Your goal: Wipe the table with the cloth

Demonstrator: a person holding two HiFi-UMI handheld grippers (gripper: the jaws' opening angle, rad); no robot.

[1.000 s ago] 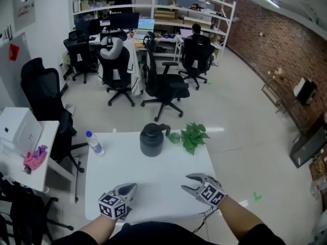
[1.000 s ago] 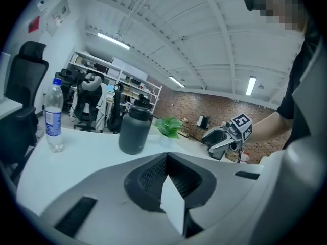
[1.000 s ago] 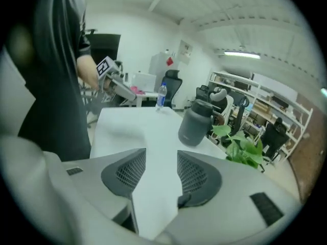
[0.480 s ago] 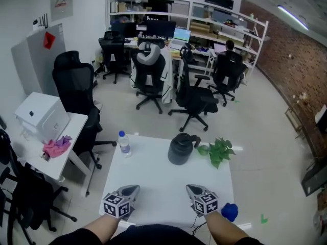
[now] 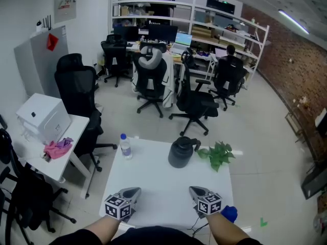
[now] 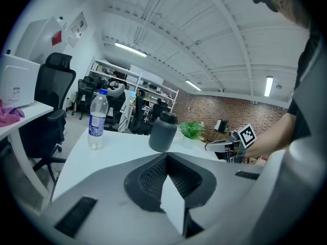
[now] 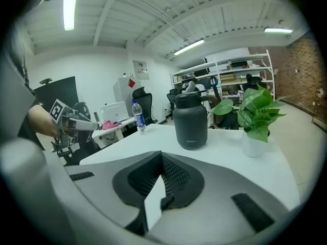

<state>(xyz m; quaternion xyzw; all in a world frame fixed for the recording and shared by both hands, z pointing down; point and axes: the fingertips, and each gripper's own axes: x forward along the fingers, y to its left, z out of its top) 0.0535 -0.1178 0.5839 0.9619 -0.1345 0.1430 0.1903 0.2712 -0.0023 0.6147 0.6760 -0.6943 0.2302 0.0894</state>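
Office space runs back to white shelving (image 5: 204, 19) loaded with boxes and monitors, with a brick wall (image 5: 296, 60) down one side and black office chairs (image 5: 196, 103) scattered over the pale floor. Nearest the camera stands a white bench (image 5: 158, 188), and a smaller side bench (image 5: 74, 137) stands apart from it on the left. A white box (image 5: 43, 117) sits on that side bench. The cloth (image 5: 57, 148), pink and crumpled, lies just beside the box, well apart from both claws and not on the main bench at all.

Along the main bench's far edge stand a dark lidded jug (image 5: 180, 152), a leafy green potted plant (image 5: 218, 154) to its right, and a clear water bottle (image 5: 125, 146) with a blue cap near the far-left corner.

At the near edge, the left claw (image 5: 132, 192) and the right claw (image 5: 196, 191) point across the bench, each hand-held, each with its jaws closed together on nothing. A small blue item (image 5: 230, 213) shows just behind the right claw; what it is cannot be told.
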